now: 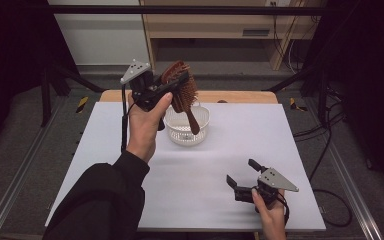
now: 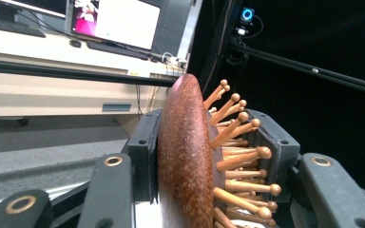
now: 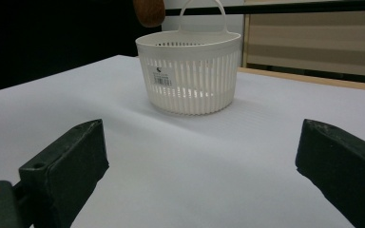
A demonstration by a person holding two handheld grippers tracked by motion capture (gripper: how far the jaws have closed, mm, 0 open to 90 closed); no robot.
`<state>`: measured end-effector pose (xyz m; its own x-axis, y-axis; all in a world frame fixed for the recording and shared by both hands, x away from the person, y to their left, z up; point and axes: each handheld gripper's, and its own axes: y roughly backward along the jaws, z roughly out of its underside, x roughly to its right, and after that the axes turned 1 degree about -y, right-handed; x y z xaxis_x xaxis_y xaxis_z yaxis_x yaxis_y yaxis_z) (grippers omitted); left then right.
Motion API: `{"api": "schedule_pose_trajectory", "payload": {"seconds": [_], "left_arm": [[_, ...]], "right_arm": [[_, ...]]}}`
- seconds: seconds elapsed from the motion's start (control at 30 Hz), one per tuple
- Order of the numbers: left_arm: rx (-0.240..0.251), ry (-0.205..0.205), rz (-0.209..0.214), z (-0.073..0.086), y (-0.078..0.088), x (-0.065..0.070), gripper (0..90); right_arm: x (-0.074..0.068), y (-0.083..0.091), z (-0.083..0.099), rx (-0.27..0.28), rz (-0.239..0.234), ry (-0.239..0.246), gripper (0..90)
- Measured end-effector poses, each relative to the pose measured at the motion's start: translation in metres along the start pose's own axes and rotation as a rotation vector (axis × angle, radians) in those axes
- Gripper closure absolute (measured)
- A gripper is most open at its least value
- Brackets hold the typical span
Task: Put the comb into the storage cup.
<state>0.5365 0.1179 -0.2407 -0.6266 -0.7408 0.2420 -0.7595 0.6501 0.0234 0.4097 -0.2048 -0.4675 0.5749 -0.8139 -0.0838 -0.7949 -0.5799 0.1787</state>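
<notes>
**Hairbrush held over the basket**

The left tongs (image 1: 172, 85) pinch a reddish-brown wooden paddle hairbrush (image 1: 182, 89) by its head, up in the air at about 11 o'clock on the white counter (image 1: 130, 150). In the left gripper view, 1 jaw lies against the smooth back of the hairbrush (image 2: 185, 156) and the other against its ball-tipped wooden pins. In the high view the head is uppermost and the handle hangs down toward 6 o'clock, its end over the open mouth of a small round white slatted plastic basket (image 1: 200, 134) with a thin hoop handle.

That basket stands upright on the counter near 12 o'clock, just right of the left hand (image 1: 145, 127).

The right tongs (image 1: 240, 172) are spread wide with nothing between them, low over the counter at about 5 o'clock, well apart from the basket. The right gripper view looks between the 2 jaws at the basket (image 3: 190, 76), with the rounded handle end of the hairbrush (image 3: 148, 12) above its rim.
</notes>
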Motion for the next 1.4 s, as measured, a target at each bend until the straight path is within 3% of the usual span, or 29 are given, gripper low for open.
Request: {"api": "schedule_pose_trajectory", "payload": {"seconds": [0.43,0.6,1.1,1.4], "left_arm": [[0.017,0.014,-0.049,-0.010,-0.018,-0.018,50.1],[0.012,-0.011,-0.068,-0.010,-0.025,-0.021,50.0],[0.015,-0.016,-0.125,-0.006,-0.040,-0.037,50.0],[0.002,-0.035,-0.134,0.002,-0.045,-0.044,50.0]], "right_arm": [[0.002,0.001,0.000,0.007,-0.008,-0.014,2.8],[0.002,0.002,0.000,0.006,-0.018,-0.022,2.8],[0.004,0.004,0.000,0.022,-0.022,-0.041,2.7],[0.005,0.003,0.001,0.017,-0.021,-0.044,2.6]]}}
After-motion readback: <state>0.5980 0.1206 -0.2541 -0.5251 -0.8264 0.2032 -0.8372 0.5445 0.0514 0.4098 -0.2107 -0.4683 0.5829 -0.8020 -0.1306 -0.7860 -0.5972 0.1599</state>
